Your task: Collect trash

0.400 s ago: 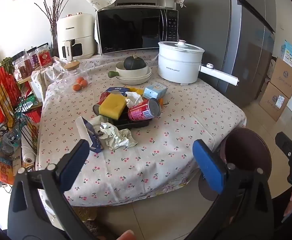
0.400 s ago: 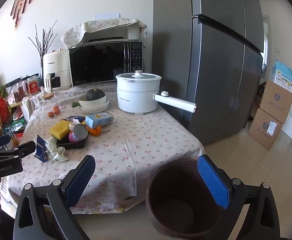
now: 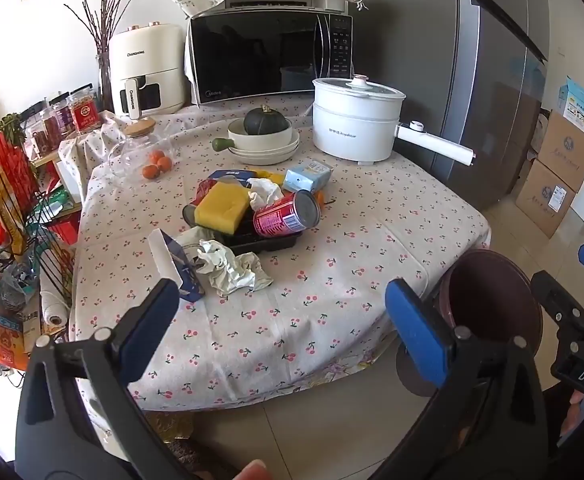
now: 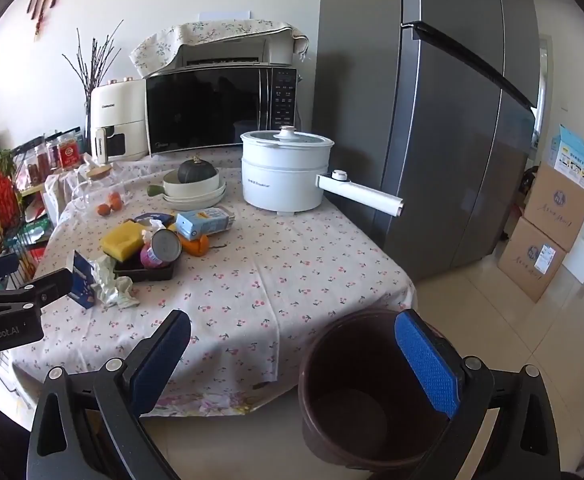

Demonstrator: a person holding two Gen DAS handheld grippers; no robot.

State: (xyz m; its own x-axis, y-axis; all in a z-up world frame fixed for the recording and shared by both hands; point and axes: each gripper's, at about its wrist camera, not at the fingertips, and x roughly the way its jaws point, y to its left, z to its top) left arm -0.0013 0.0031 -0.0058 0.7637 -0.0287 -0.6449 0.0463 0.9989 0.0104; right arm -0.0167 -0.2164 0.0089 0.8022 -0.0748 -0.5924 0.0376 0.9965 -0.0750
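Left gripper: jaws spread wide, nothing between them, held over the near edge of the table, angled down.
Right gripper: jaws spread wide, nothing gripped, held over the table corner and the bin.
Bin: brown, on the floor just beside the table's near right corner, looked empty.
Trash: crumpled paper and blue-white wrapper lay nearest the left gripper; black tray behind them held a yellow sponge and a tipped red can.
Carton: light blue, beyond the tray.
Background: white pot, microwave, fridge.
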